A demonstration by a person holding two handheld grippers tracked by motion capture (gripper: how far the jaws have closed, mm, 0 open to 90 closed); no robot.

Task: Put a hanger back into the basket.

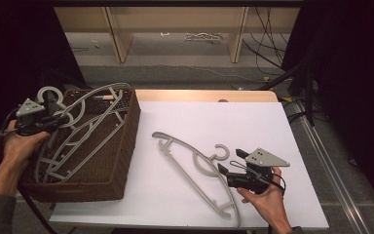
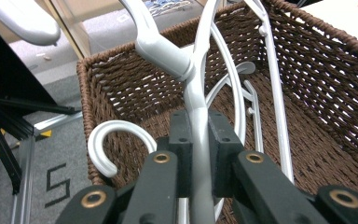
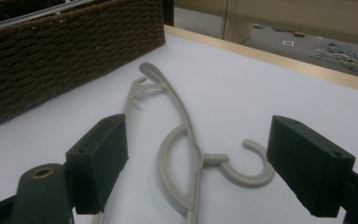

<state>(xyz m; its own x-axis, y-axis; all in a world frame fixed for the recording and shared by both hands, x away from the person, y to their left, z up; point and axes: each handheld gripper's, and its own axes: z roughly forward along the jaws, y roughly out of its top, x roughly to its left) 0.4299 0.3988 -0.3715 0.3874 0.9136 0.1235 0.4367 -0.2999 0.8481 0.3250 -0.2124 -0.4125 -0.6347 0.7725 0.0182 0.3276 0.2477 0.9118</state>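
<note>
White table top point(image 1: 253, 122), dark room beyond. At left, wicker basket point(image 1: 121, 161); left gripper point(image 1: 58, 117) over it, jaws pinching a grey hanger point(image 2: 200, 140) above the basket. At right, second hanger point(image 1: 195, 170) flat on the table, long axis diagonal, hook toward the right gripper point(image 1: 231, 163), jaws spread wide just beside it.

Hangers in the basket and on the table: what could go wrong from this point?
The left gripper is shut on a hanger whose frame lies among other hangers in the wicker basket; lifting may drag those along or snag the rim. The right gripper stands open around the hanger on the table; closing could pinch the hook and slide it across the white sheet.
</note>
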